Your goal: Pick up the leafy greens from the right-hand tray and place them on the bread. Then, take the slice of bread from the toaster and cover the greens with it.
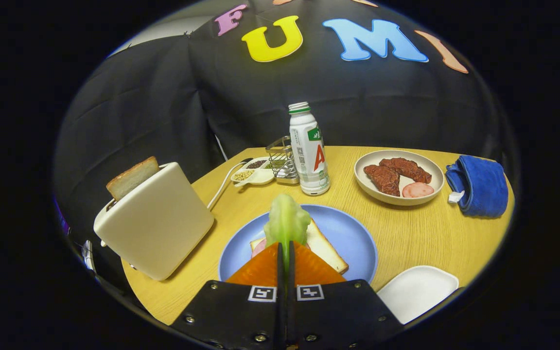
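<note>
My gripper (pixel 285 245) is shut on the leafy greens (pixel 286 222), a pale green leaf that sticks up just ahead of the fingertips. Below it lies a slice of bread (pixel 326 248) with a pink slice peeking out at its left, on a blue plate (pixel 353 233). The leaf hangs over the bread; whether they touch I cannot tell. To the left stands a cream toaster (pixel 156 223) with a slice of bread (pixel 131 177) poking out of its slot. An empty white tray (pixel 418 291) sits to the right of my fingers.
Beyond the plate stands a white bottle (pixel 309 150) with a wire rack (pixel 282 160) and a small dish of seeds (pixel 253 172) beside it. A beige bowl (pixel 399 177) holds meat pieces. A blue cloth (pixel 479 184) lies at the far right of the wooden table (pixel 430 233).
</note>
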A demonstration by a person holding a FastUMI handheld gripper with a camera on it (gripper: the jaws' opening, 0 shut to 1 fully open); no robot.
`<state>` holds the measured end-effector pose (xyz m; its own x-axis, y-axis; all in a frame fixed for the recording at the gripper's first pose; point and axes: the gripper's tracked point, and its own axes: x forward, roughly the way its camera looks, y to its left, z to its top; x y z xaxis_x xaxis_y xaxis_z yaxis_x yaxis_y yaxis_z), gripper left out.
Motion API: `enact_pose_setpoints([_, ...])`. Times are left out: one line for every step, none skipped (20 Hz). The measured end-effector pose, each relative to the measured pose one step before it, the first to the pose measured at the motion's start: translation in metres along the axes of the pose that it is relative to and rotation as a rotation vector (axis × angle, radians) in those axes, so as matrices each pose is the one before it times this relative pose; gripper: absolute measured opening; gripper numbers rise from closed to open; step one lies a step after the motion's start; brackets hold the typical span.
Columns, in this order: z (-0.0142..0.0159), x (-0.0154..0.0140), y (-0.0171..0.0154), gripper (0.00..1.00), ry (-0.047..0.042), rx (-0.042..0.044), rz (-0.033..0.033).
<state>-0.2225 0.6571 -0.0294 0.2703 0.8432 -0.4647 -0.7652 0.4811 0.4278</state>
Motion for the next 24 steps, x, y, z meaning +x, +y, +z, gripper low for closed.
enact_pose_setpoints([0.00083,0.00216,-0.00095,0.01,-0.00570,-0.01123,-0.00858])
enact_pose_setpoints([-0.00109,0.00139,-0.00085,0.01,-0.00584,-0.00896,-0.00304])
enact_pose_setpoints([-0.00037,0.00159,0.00069,0.01,-0.00654,-0.00667,0.00154])
enact_pose_setpoints([0.00028,0.00159,-0.00024,0.01,-0.00649,-0.00108,0.00525])
enact_pose_setpoints([0.00037,0.00170,0.00143,0.01,-0.01277,0.00009,0.01081])
enact_pose_setpoints([0.00053,0.00055,0.00093,0.07,-0.01137,0.00277,0.01497])
enact_pose_setpoints([0.00044,0.00136,0.00018,0.07,-0.01577,0.00085,0.00773])
enact_pose_setpoints([0.00187,0.00141,0.00019,0.22,-0.01781,-0.00218,0.00680])
enact_pose_setpoints([0.00140,-0.00136,-0.00234,0.34,-0.01534,-0.00366,-0.00635])
enact_pose_setpoints([0.00230,-0.00375,0.00418,0.38,-0.00828,-0.00289,0.01580])
enact_pose_setpoints([0.00105,-0.00019,0.00061,0.49,-0.01755,-0.01063,0.00481])
enact_pose_setpoints([0.00256,-0.00092,0.00252,0.63,-0.02205,-0.01028,0.00384])
enact_pose_setpoints([0.00353,-0.00520,0.00242,0.77,-0.02475,-0.01519,0.00546])
enact_pose_setpoints([0.00368,-0.00325,-0.00015,0.79,-0.02705,-0.02167,-0.00635])
enact_pose_setpoints([0.00384,-0.00285,0.00376,0.82,-0.02686,-0.02260,0.00515])
enact_pose_setpoints([0.00722,-0.00159,0.00106,0.93,-0.02990,-0.02266,-0.00603])
enact_pose_setpoints([0.00360,-0.00164,-0.00025,0.98,-0.02667,-0.02246,-0.00819])
enact_pose_setpoints([0.00401,-0.00229,-0.00036,0.98,-0.02107,-0.01702,-0.00891])
enact_pose_setpoints([0.00255,-0.00059,0.00068,0.98,-0.01522,-0.01091,-0.00394])
enact_pose_setpoints([0.00047,-0.00057,-0.00040,0.98,-0.00525,-0.00323,-0.00253])
enact_pose_setpoints([-0.00083,0.00000,-0.00039,0.98,-0.00095,0.00258,-0.00177])
enact_pose_setpoints([-0.00095,-0.00010,-0.00092,0.98,0.00379,0.00727,-0.00077])
enact_pose_setpoints([-0.00136,0.00114,-0.00118,0.98,0.00384,0.01094,-0.00007])
enact_pose_setpoints([0.00012,-0.00026,0.00004,0.98,0.00305,0.01210,0.00122])
